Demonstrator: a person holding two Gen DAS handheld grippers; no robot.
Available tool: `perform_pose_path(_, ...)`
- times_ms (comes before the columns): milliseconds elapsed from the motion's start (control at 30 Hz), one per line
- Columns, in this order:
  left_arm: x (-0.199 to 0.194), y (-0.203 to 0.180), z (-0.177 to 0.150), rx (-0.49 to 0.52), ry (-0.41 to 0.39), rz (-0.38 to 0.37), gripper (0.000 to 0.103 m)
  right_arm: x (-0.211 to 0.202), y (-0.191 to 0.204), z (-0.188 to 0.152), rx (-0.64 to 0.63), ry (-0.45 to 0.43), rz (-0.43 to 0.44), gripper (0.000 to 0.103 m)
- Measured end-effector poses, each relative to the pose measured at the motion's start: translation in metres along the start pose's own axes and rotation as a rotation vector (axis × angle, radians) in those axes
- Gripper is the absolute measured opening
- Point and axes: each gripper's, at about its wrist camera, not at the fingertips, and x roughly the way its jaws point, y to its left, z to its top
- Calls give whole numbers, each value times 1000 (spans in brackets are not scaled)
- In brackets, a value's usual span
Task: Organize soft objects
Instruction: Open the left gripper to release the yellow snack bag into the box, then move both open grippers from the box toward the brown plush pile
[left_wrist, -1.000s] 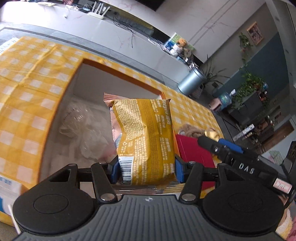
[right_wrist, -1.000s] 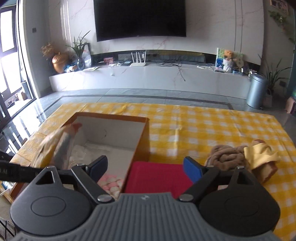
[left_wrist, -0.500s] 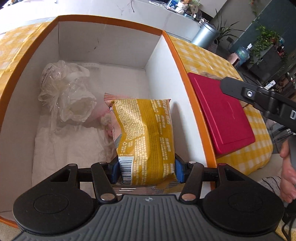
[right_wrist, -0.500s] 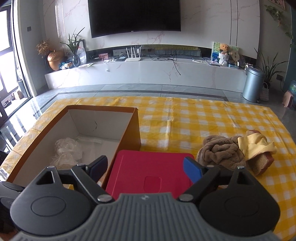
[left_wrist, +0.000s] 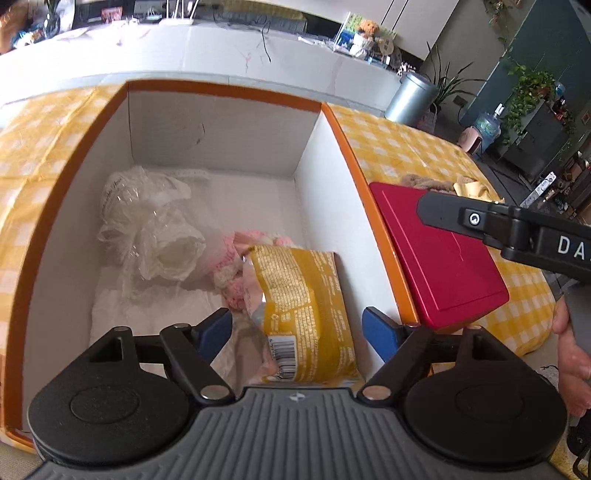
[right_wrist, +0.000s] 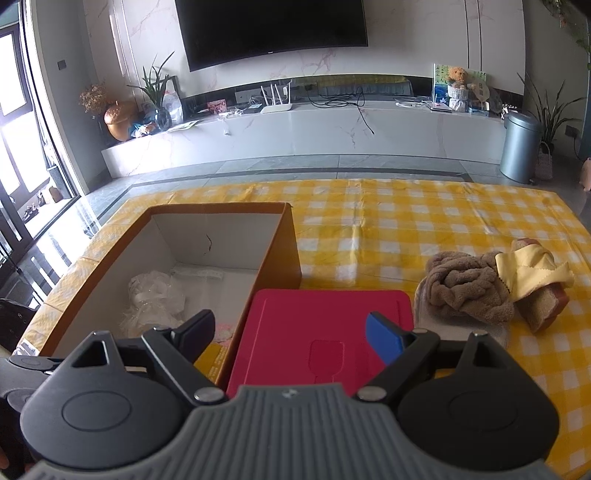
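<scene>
Inside the orange-rimmed box (left_wrist: 334, 122), the crinkly yellow snack packet (left_wrist: 306, 306) lies between the left gripper (left_wrist: 297, 328)'s just-opened jaws, apparently untouched, beside pink knitwear (left_wrist: 236, 258) and clear wrap (left_wrist: 155, 229). Right gripper (right_wrist: 288, 338) gapes empty over the box's neighbouring red lid (right_wrist: 328, 325).

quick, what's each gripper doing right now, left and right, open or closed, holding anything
Left gripper: jaws just opened; the yellow crinkly snack packet lies loose between them in the orange-rimmed cardboard box.
Right gripper: open, holding nothing, over the flat red lid.

Box (left_wrist: 343, 122) corner crowded (far end free).
</scene>
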Motion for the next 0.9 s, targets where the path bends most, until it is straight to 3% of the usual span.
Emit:
perform_pose_path(100,-10,-2,-3,37,-35,58,97,-1,2,0,-10,-4,-12,87)
perform_pose_path(367,-24,-1,2,39,-25,69,97,-2,3,0,-26,-3,-42,88)
perform_pose_path(467,-33,-6,5,66,-78,92,97,-7,0,1,-24,-18,-41,88)
perform_pose_path(633,-53,-7,8,44,-151,67,97,-19,-11,4,-15,-45,-61,88)
perform_pose_path(900,-65,-18,9,88,-243,77,97,-61,-57,12,25,-105,-133,93)
